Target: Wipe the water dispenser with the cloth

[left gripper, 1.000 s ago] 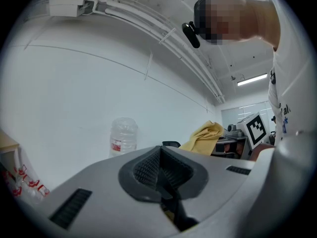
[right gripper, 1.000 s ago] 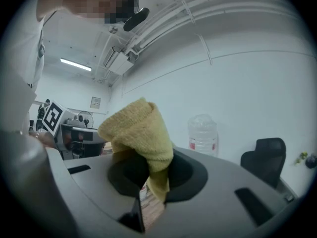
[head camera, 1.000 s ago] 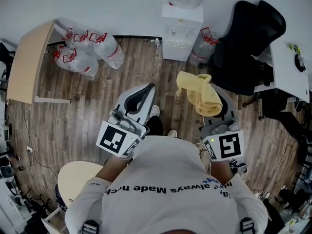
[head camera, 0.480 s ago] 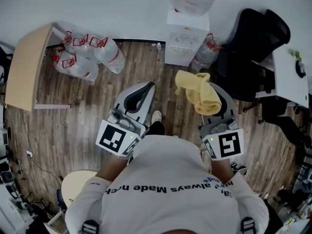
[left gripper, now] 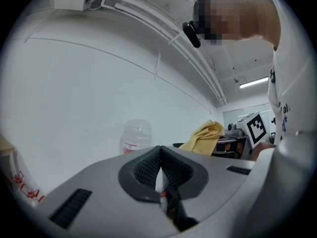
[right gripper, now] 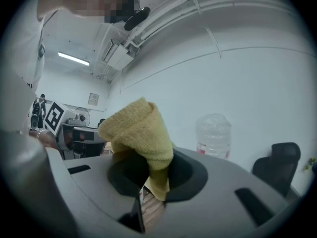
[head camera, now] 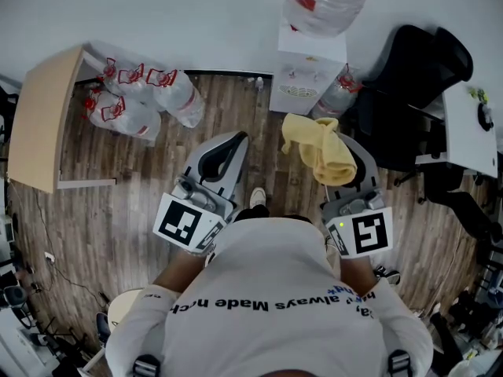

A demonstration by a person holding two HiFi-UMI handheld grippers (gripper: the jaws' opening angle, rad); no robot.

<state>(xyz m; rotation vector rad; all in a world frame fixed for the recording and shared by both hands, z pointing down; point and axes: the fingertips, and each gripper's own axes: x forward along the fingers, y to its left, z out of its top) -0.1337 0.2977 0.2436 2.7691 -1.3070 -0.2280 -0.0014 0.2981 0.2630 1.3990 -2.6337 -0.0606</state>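
The white water dispenser [head camera: 310,69] stands against the far wall with a clear bottle [head camera: 328,0] on top; that bottle [right gripper: 213,135] also shows ahead in the right gripper view. My right gripper [head camera: 339,163] is shut on a yellow cloth [head camera: 320,149], which bunches up out of the jaws [right gripper: 143,133]. My left gripper [head camera: 222,154] is shut with nothing in it, its pads pressed together [left gripper: 159,170]. Both grippers are held at waist height, well short of the dispenser.
Several empty water bottles [head camera: 141,96] lie on the wood floor at the left, beside a light wooden tabletop [head camera: 43,120]. Another bottle [head camera: 339,99] sits right of the dispenser. A black office chair [head camera: 413,85] and a white desk [head camera: 471,120] are at the right.
The person has stepped forward: the dispenser and floor bottles sit lower and nearer in the head view. Both grippers keep the same pose, the cloth still held.
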